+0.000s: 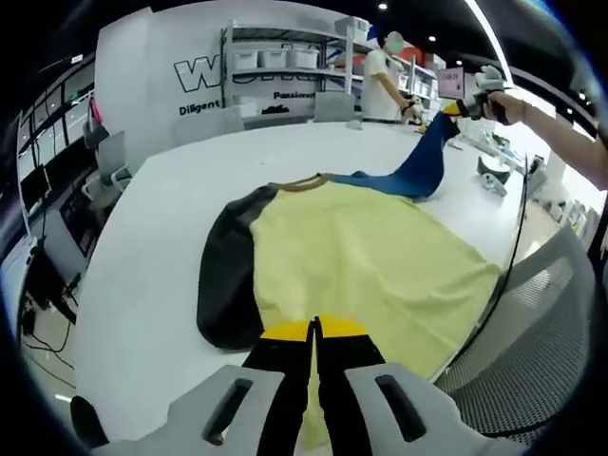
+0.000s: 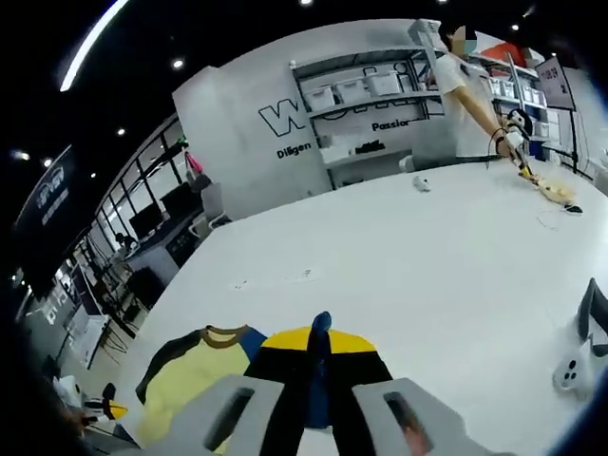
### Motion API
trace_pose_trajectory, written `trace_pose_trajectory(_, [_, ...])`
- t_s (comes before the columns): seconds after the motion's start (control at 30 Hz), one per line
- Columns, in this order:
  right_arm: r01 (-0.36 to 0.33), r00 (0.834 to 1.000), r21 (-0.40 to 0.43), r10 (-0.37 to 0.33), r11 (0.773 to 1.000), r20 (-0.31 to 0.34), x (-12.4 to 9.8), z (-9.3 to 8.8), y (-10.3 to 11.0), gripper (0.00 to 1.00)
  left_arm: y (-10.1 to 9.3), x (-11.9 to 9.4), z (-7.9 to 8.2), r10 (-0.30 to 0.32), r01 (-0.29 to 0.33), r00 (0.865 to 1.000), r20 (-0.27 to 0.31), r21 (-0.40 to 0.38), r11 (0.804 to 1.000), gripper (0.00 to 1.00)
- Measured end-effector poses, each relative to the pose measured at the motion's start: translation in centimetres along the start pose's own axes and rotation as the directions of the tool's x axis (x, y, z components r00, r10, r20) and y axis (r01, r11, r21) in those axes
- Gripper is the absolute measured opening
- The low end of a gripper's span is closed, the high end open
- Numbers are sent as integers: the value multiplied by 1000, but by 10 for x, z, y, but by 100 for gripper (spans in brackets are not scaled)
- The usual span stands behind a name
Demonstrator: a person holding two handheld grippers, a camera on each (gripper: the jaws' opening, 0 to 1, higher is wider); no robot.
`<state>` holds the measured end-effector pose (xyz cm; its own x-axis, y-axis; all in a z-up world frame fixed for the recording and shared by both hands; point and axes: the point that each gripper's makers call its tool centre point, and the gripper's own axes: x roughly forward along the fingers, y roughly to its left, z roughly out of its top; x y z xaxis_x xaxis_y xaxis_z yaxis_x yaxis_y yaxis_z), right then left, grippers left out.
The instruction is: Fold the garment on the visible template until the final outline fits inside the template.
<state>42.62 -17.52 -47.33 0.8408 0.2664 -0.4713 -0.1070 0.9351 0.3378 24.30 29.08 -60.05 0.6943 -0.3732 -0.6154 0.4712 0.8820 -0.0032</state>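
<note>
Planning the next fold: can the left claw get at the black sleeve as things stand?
Probably yes. The black sleeve lies flat on the white table, just left of the left claw, with nothing on it. That claw is shut on the yellow shirt's hem, so it must release first.

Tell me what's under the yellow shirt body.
The yellow shirt lies flat on the white table, black sleeve alongside. Any template beneath is covered by cloth; the left gripper pinches its near hem.
</note>
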Motion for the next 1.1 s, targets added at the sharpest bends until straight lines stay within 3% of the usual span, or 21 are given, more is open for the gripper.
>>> trace_pose_trajectory(0.23, [-91, 996, -2, 91, 996, 2, 9, 1, 40, 0, 0, -1, 1, 2, -2, 1000, 16, 0, 1000, 0])
trace_pose_trajectory(0.27, [-125, 992, -60, 124, 990, -10, 9, 1, 60, 0, 2, 0, 1, 2, -2, 1000, 16, 1, 1000, 0])
trace_pose_trajectory(0.4, [-189, 982, -43, 188, 981, -22, 8, 3, 90, 0, 7, 1, 1, 3, -3, 1000, 18, -13, 1000, 0])
trace_pose_trajectory(0.57, [-264, 964, -4, 264, 965, -32, 14, 5, 121, 0, 18, 3, 3, 40, -40, 999, 22, 19, 999, 0])
trace_pose_trajectory(0.7, [-335, 940, 23, 336, 942, -56, 22, -2, 152, 0, 30, 1, 9, 51, -50, 998, 47, -13, 999, 0])
trace_pose_trajectory(1.1, [-406, 909, 62, 410, 912, -73, 48, -16, 205, 0, 28, 2, 3, 49, -48, 998, 48, -30, 998, 0])
